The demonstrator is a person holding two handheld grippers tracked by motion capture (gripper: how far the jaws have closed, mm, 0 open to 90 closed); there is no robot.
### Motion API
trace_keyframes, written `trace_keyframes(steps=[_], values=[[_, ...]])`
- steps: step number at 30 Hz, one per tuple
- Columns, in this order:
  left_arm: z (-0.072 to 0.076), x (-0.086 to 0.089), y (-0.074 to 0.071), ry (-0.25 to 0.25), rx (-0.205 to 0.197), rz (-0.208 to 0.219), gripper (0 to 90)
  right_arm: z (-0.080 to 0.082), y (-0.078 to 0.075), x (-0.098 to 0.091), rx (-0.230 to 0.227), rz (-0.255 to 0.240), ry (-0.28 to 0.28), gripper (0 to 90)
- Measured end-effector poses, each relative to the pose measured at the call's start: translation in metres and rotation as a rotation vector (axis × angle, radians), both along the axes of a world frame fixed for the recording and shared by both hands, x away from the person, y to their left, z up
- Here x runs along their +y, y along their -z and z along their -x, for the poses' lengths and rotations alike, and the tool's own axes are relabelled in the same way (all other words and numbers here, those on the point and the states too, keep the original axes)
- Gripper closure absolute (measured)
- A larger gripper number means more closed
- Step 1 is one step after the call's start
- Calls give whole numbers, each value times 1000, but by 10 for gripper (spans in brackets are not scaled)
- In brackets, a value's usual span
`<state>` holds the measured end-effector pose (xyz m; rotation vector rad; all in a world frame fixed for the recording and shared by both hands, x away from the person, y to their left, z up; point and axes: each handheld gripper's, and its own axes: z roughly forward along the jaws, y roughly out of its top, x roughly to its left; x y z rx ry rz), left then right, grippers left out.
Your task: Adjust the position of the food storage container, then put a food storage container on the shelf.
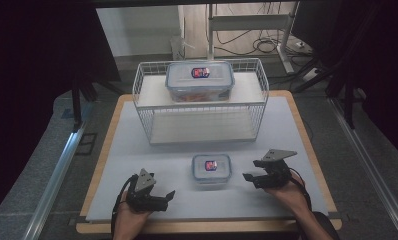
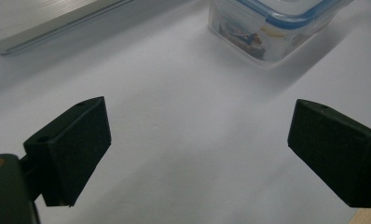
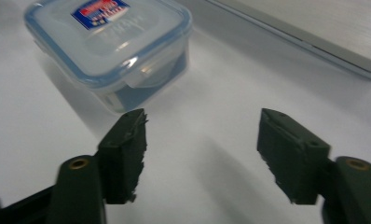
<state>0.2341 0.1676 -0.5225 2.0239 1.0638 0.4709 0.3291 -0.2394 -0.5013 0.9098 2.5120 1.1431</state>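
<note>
From the high view, the left claw (image 1: 163, 196) sits near the front edge of the tabletop (image 1: 287, 130), jaws spread and holding nothing. The right claw (image 1: 248, 177) is on the other side, also spread with nothing between its jaws. The small container (image 1: 212, 169) stands on the tabletop between the two claws, closer to the right one and apart from both. It's a clear squarish box with a blue-rimmed lid and a red and blue sticker on top. Further back there's a white wire basket (image 1: 142, 100) with a bigger container (image 1: 200, 80) of the same kind standing inside.

In the left gripper view, the left claw (image 2: 197, 154) is wide apart over bare white tabletop, touching nothing. The small container (image 2: 272, 28) sits ahead toward the upper right, well clear of the jaws, with something colourful showing through its clear wall.

In the right gripper view, the right claw (image 3: 202, 154) is spread with only tabletop between the jaws. The small container (image 3: 109, 46) is just ahead to the upper left, near the left jaw tip but not touching.
</note>
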Motion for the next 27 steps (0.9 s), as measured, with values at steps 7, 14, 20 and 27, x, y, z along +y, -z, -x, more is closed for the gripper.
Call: trace_keyframes(steps=[7, 14, 20, 27], values=[[0, 0, 0, -2, 2, -2, 54, -1, 3, 1, 0, 5, 1, 260], [-1, 1, 0, -5, 14, 12, 56, -2, 3, 0, -8, 5, 2, 255], [-3, 1, -1, -9, 43, 37, 56, -1, 3, 1, -13, 2, -3, 250], [-6, -5, -1, -1, 82, 23, 38, -2, 2, 1, -23, -5, -5, 221]])
